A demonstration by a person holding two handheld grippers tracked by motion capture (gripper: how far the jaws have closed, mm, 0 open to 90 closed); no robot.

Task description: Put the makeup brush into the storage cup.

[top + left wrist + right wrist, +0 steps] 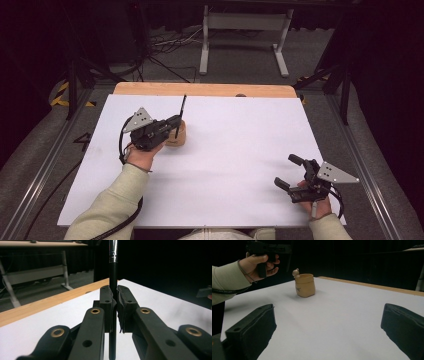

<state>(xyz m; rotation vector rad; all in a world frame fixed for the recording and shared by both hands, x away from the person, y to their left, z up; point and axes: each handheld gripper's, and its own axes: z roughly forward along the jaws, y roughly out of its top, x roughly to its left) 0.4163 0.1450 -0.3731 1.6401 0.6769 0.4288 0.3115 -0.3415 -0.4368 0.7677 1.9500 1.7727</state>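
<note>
Left gripper [176, 121]: clamping a thin black brush [113, 285] by its handle, keeping it upright so the lower end is pointing down at the cup [305, 285].
Brush: standing vertical between the pads, silver ferrule above the jaws; its lower end is hanging at the cup mouth, whether inside cannot be told.
Cup: sitting on the white table [235, 150] at ten o'clock from centre, directly under the left gripper.
Right gripper [290, 172]: resting at four o'clock with jaws spread wide and nothing between them, parked clear of the work.
Judgement: the brush is probably being lowered into, or lifted from, the cup.
</note>
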